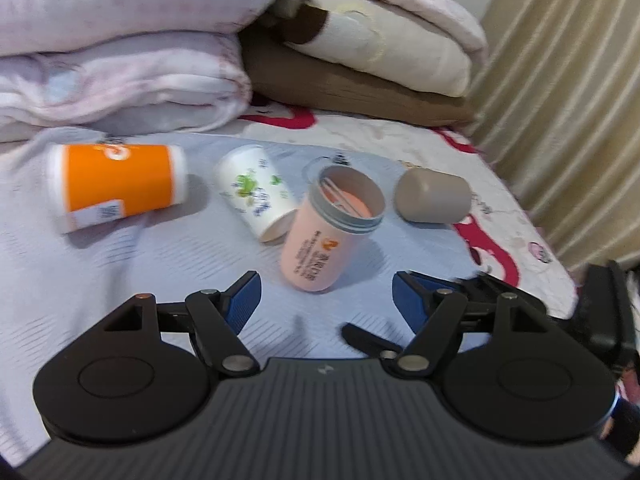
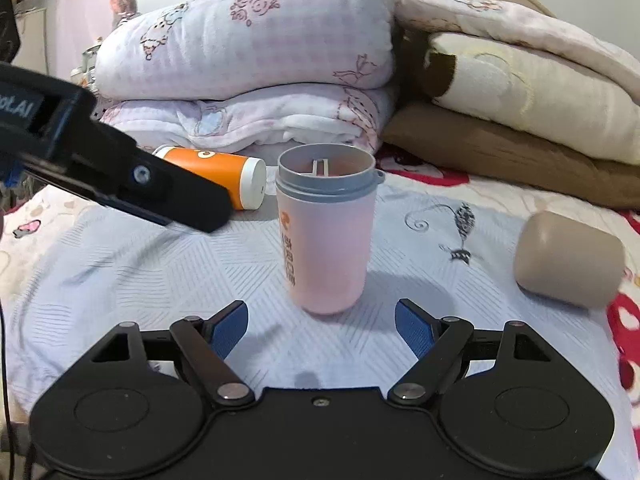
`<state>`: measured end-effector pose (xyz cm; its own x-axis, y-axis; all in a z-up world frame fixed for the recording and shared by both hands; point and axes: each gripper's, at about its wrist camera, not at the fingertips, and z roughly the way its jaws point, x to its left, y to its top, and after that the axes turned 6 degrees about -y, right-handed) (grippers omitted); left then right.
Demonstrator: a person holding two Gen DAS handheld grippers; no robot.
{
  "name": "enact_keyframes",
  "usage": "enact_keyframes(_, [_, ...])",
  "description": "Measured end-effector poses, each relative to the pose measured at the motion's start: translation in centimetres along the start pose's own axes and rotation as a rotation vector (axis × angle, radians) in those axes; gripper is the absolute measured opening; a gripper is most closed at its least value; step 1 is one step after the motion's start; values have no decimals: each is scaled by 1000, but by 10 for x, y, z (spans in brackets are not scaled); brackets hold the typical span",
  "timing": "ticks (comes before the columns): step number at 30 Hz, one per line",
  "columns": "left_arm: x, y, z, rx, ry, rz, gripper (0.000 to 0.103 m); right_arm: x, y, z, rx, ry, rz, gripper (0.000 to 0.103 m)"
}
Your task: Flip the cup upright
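Note:
A pink cup (image 1: 324, 228) with a grey threaded rim stands upright on the bed, mouth up; it also shows in the right wrist view (image 2: 326, 228). My left gripper (image 1: 326, 300) is open and empty just in front of it. My right gripper (image 2: 322, 330) is open and empty, also just short of the cup. An orange cup (image 1: 116, 182) lies on its side at the left, also in the right wrist view (image 2: 224, 174). A white paper cup (image 1: 256, 196) with green print lies on its side beside the pink cup. A beige cup (image 1: 434, 196) lies on its side at the right, also in the right wrist view (image 2: 568, 260).
Folded pink quilts (image 2: 248, 60) and a cream and brown blanket stack (image 2: 520, 112) line the back of the bed. A striped curtain (image 1: 560, 100) hangs at the right bed edge. The left gripper's body (image 2: 100, 164) reaches in at the left of the right wrist view.

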<state>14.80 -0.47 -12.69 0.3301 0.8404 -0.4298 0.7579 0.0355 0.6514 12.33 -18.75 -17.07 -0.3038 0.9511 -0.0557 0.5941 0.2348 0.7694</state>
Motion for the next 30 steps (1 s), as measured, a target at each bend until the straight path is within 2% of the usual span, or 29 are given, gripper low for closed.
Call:
enact_keyframes(6, [-21, 12, -43, 10, 105, -7, 77, -2, 20, -53, 6, -39, 33, 84])
enact_keyframes(10, [-41, 13, -68, 40, 209, 28, 79, -10, 42, -87, -1, -103, 59, 84])
enact_keyframes(12, [-48, 12, -76, 55, 237, 33, 80, -13, 52, -103, 1, -138, 68, 84])
enact_keyframes(15, [-59, 9, -91, 70, 274, 44, 87, -18, 62, -131, -24, -151, 93, 84])
enact_keyframes(20, [-80, 4, -120, 46, 296, 54, 97, -17, 71, -167, -48, -186, 98, 86])
enact_keyframes(26, [-93, -3, -142, 29, 319, 37, 98, -14, 70, -194, -28, -225, 136, 88])
enact_keyframes(30, [-92, -9, -152, 48, 355, 12, 99, -12, 65, -207, -15, -258, 142, 91])
